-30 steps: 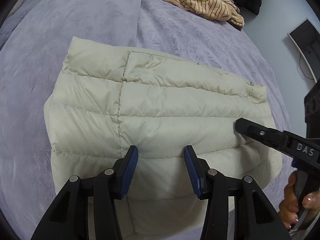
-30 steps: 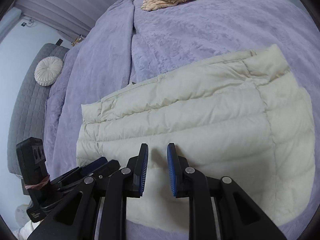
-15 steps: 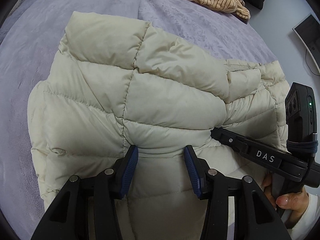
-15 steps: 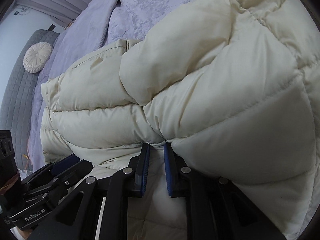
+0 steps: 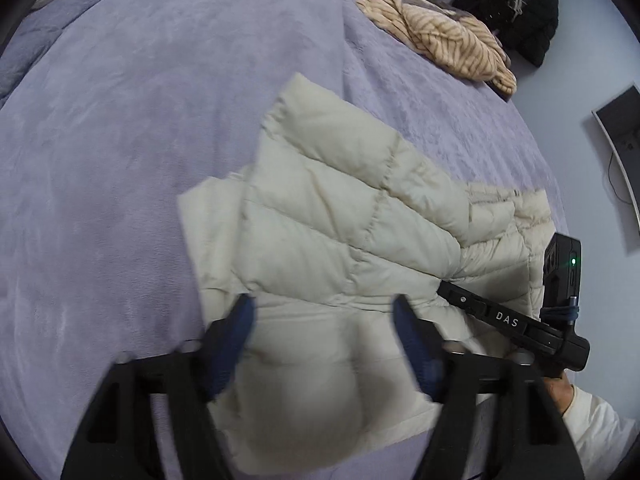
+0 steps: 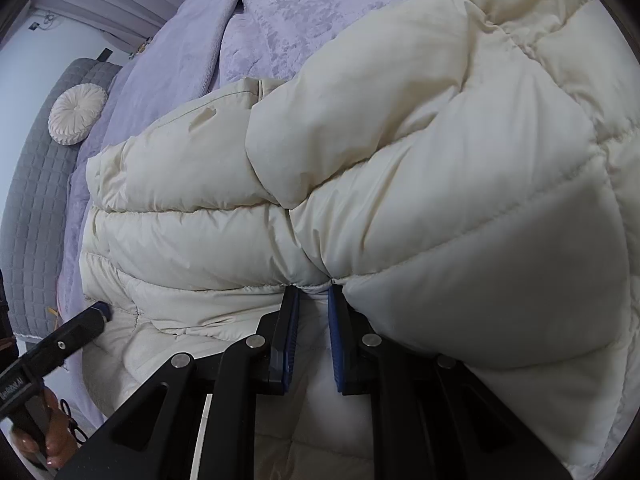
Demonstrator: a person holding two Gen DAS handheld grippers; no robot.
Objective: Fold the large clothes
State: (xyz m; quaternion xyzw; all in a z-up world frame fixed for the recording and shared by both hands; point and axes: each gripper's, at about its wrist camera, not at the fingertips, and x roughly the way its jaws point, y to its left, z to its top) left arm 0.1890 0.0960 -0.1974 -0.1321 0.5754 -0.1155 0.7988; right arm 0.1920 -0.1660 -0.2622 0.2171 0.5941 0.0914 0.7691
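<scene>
A cream quilted puffer jacket (image 5: 340, 248) lies on the lavender bed (image 5: 120, 160), with its near part folded over the rest. My left gripper (image 5: 324, 312) is open and blurred, with its jaws wide apart above the jacket's near edge and nothing between them. My right gripper (image 6: 313, 294) is shut on a pinch of the jacket (image 6: 400, 160) at a quilted seam and holds that fold up close to the camera. The right gripper also shows in the left wrist view (image 5: 444, 290), at the jacket's right side.
A striped tan garment (image 5: 440, 36) and a black garment (image 5: 520, 4) lie at the bed's far edge. A monitor (image 5: 624, 152) stands at the right wall. A grey quilted headboard (image 6: 36, 200) and a round cushion (image 6: 78, 114) are at the left.
The left gripper has opened wider, let go of the jacket and pulled back. The jacket's fold now lies further over. The right gripper stays shut on the fabric.
</scene>
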